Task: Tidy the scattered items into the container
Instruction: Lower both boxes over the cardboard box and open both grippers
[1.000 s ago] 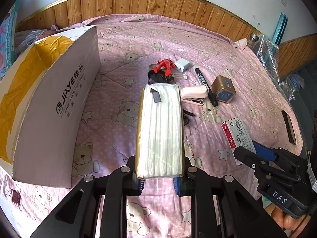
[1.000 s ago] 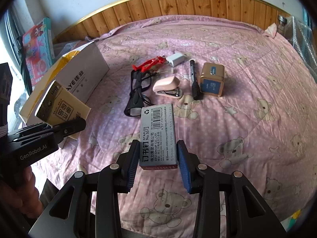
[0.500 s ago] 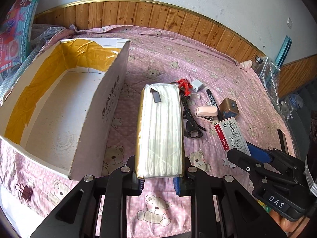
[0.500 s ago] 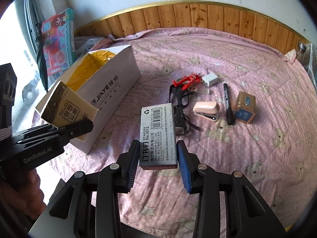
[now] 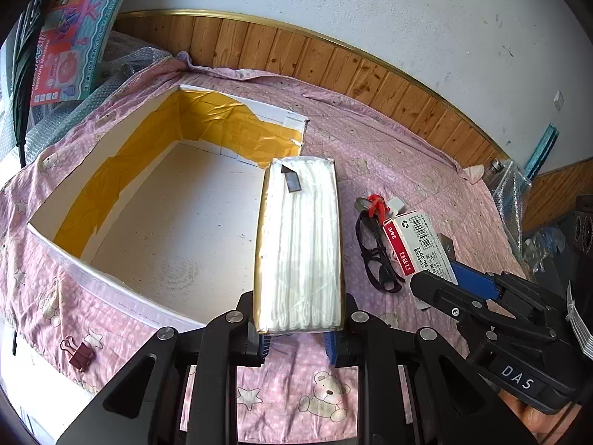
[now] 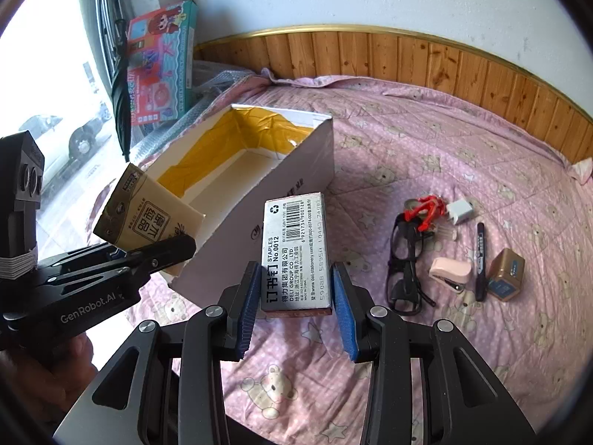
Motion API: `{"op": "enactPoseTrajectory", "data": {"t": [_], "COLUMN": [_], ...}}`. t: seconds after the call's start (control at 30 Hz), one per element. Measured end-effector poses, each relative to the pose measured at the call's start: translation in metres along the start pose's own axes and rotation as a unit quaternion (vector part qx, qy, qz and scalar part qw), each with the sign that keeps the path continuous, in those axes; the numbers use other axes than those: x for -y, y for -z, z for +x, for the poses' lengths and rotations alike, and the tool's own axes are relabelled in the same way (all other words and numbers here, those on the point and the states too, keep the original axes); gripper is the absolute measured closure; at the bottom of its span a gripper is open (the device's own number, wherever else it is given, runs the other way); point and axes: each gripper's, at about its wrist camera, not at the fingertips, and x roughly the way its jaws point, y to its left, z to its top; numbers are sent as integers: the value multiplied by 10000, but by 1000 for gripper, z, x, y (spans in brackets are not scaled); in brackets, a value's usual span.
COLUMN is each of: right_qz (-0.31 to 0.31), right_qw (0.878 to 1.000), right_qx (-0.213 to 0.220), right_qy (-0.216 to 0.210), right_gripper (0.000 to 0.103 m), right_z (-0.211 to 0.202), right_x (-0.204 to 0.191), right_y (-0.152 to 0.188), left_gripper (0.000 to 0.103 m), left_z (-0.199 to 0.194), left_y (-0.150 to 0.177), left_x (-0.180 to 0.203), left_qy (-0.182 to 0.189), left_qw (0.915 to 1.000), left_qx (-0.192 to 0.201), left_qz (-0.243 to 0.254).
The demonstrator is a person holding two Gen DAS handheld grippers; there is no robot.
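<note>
My left gripper (image 5: 298, 337) is shut on a long tissue pack (image 5: 300, 244), white on top with gold edges. The pack hangs over the right wall of the open white cardboard box (image 5: 178, 222), which is lined with yellow tape. In the right wrist view the same pack (image 6: 148, 218) shows as a tan wrapper above the box's near corner (image 6: 296, 155). My right gripper (image 6: 294, 296) is shut on a grey staples box (image 6: 292, 252), held in the air right of the cardboard box. The staples box (image 5: 411, 244) also shows in the left wrist view.
On the pink bedspread to the right lie black glasses (image 6: 404, 263), a red clip (image 6: 426, 207), a white charger (image 6: 459, 211), a pink stapler (image 6: 448, 272), a black marker (image 6: 480, 259) and a small brown box (image 6: 506, 274). A dark red binder clip (image 5: 79, 352) lies near the bed's front edge.
Both grippers have risen and moved left toward the cardboard box with their loads. The box's inside now lies open under the tissue pack, and the scattered items have fallen to the right.
</note>
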Motion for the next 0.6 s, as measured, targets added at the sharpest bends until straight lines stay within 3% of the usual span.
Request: {"op": "enactPoseTrajectory", "data": {"t": [0.6], "right_qz": [-243], "right_qw": [9978], "right_qx": [-22], "right_qy": [-612], "right_gripper": [63], "right_z": [23], "right_x": [-47], "right_y": [-48], "left_gripper": [80], "left_z": [-33], "left_y": [-29], "left_x": [-81], "left_qy": [-265], "left_qw": [9951], "left_qx": [473], "left_qz": [-831]}}
